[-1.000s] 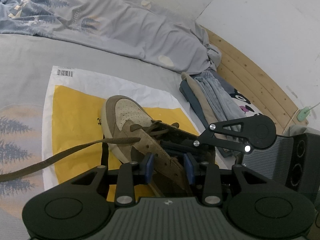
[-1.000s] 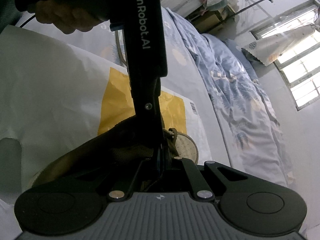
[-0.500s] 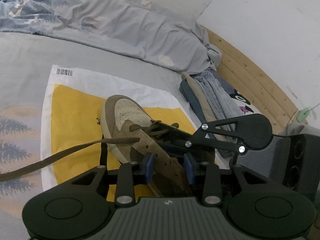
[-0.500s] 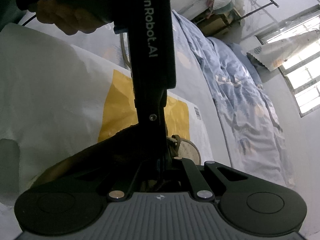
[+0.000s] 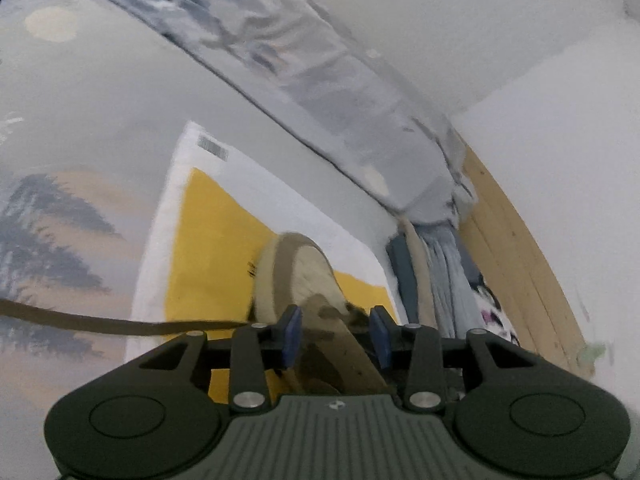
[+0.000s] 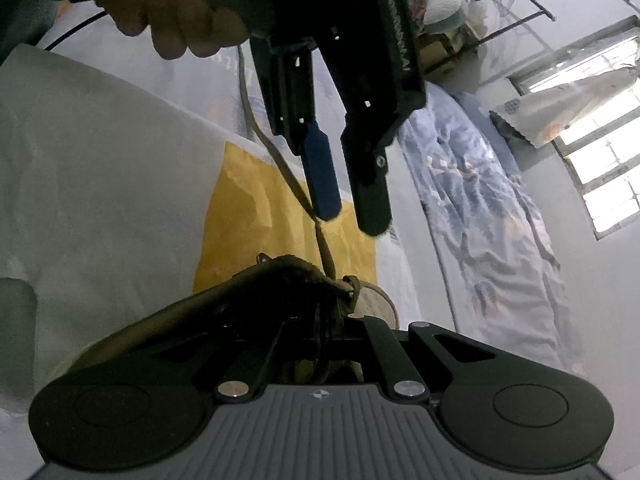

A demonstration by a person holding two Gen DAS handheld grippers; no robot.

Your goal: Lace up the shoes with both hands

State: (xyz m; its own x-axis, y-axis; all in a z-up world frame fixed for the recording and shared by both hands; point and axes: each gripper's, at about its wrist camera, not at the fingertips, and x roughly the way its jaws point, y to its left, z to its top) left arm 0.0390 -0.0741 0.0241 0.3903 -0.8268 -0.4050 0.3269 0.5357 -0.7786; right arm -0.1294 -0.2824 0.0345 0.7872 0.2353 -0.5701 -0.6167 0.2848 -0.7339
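A tan and brown suede shoe lies on a yellow and white mailer bag on the bed. A flat brown lace runs from the shoe out to the left. My left gripper is open, lifted above the shoe's tongue; it also shows in the right wrist view, with the lace passing beside its blue pad. My right gripper is shut down in the shoe's opening, seemingly on the lace or eyelet edge; the grip point is dark.
A rumpled grey-blue duvet lies behind the bag. Folded clothes sit to the right by a wooden bed rail. A window and clutter stand beyond the bed.
My left gripper has risen and tilted away from the shoe, blurring its view. The right gripper no longer shows in the left view. My right gripper stays shut at the shoe.
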